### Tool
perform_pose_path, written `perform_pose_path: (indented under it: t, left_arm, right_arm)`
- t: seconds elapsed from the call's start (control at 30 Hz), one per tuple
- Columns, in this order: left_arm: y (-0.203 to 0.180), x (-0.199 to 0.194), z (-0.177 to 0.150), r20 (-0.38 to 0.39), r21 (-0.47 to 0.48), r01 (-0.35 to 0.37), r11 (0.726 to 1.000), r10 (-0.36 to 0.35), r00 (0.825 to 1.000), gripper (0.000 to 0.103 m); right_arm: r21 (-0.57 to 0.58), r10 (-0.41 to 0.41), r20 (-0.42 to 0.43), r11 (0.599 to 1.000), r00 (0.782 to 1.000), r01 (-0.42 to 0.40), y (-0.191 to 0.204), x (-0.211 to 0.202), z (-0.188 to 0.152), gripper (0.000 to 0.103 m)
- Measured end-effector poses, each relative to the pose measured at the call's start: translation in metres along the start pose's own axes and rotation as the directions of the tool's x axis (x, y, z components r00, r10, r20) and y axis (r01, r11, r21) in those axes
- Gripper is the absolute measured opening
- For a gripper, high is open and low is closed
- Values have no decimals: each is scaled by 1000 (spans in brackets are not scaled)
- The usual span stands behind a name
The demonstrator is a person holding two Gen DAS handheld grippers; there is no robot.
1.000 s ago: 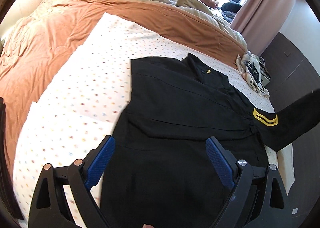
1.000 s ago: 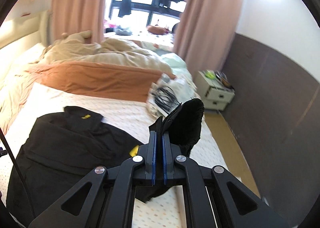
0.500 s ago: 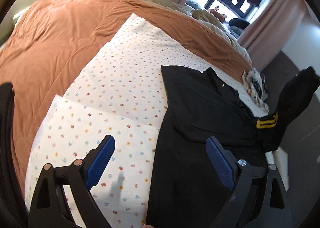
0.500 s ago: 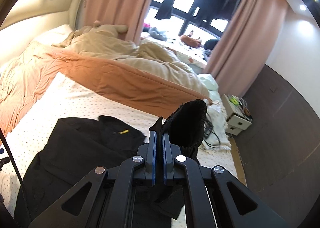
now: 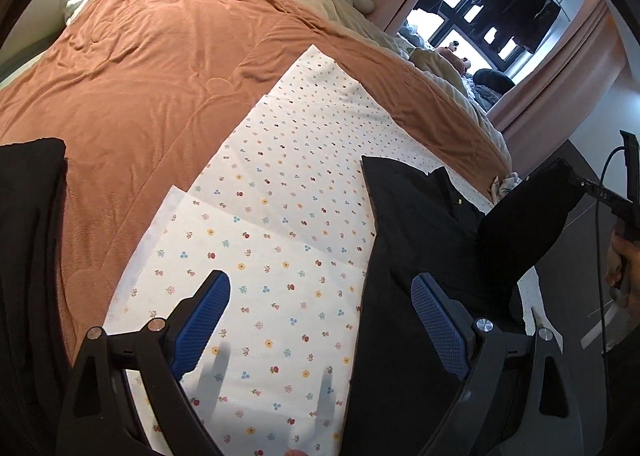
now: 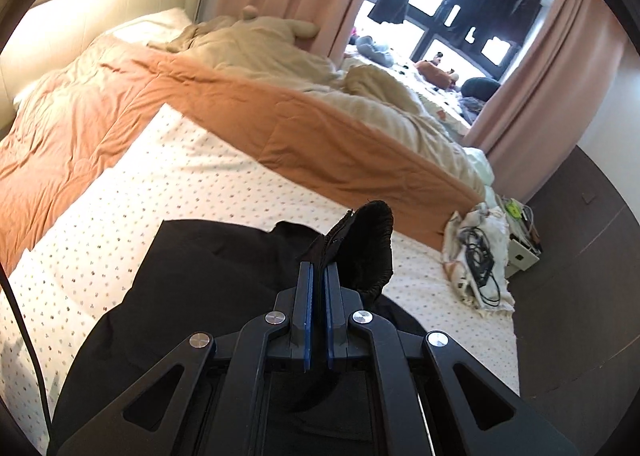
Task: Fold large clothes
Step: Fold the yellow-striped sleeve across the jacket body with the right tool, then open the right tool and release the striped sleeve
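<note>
the left gripper [image 5: 320, 320] hangs empty, pads wide apart, over the floral sheet [image 5: 280, 215]. the black jacket [image 5: 408, 256] lies along the bed's right edge. the right gripper [image 6: 316, 280] is clamped on its sleeve cuff [image 6: 368, 248]; a thin pinch could slip, dropping the sleeve crooked.

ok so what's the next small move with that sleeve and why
Probably carry the sleeve inward and lay it across the jacket. The right gripper is shut on the cuff and holds it above the bed, while the jacket's body lies flat. The left gripper is open and holds nothing, so it could then press the fold.
</note>
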State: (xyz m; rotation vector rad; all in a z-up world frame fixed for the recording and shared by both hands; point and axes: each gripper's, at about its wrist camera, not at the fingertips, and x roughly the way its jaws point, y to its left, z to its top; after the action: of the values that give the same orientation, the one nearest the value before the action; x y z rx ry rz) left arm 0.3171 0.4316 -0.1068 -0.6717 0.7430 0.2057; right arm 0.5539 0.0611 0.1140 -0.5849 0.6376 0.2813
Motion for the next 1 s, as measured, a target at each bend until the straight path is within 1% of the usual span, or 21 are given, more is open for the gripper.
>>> perform_pose_path:
  t: [0.03,0.13,0.17,0.23,0.27,0.3,0.37,0.47,0.53,0.6,0.7,0.8,0.93,1.0]
  left_arm:
    - [2,-1,-1,1,1,-2,1000,2,1000,94]
    - [5,-5,-1,2,8,-9,1000,9,1000,94]
    - [5,-7,-1,3,13,-12,1000,12,1000,94]
    - [5,-10,-1,3,17,-21,1000,21,1000,94]
    - [6,-11,-1,4,18,-24,1000,24,1000,94]
    - [6,-13,-2,4,19,-29,999,29,1000,94]
    - [6,-15,-4,0,23,-36,999,36,999,94]
    - [1,-18,-8,-4,37,-49,998,50,999,94]
    - [-3,-19,-10,-7,41,-54,998,54,999,94]
    - [-10,-20,-14,-12,56,-62,997,62,998,94]
    - [-25,-20,-19,-16,84,-70,994,72,997,94]
    - [-43,-25,-25,-9,116,-49,992,51,999,94]
    - [-68,-34,-34,16,157,-64,985,63,998,94]
    - [-83,-40,-39,50,185,-68,980,60,997,94]
  right_arm:
    - [1,8,-8,1000,1000,-8,3,6,1,1]
    - [-7,77,-7,997,997,-77,16,21,6,2]
    - [-11,86,-11,996,996,-86,19,24,5,4]
    - [-18,93,-23,995,995,-93,23,30,3,10]
    - [-13,104,-17,994,994,-104,24,30,2,25]
    - [-2,122,-10,993,992,-122,21,29,0,60]
    - [30,157,2,987,988,-157,11,26,-5,103]
    - [67,181,17,981,983,-182,-12,18,-18,103]
    - [93,163,25,982,986,-165,-24,15,-35,103]
    - [123,167,26,978,986,-168,-39,10,-53,103]
    - [177,181,28,967,983,-183,-69,0,-87,103]
    - [243,183,35,952,983,-186,-105,-10,-125,103]
    - [331,175,54,926,983,-183,-145,-24,-175,103]
    - [364,161,63,915,985,-173,-161,-34,-199,103]
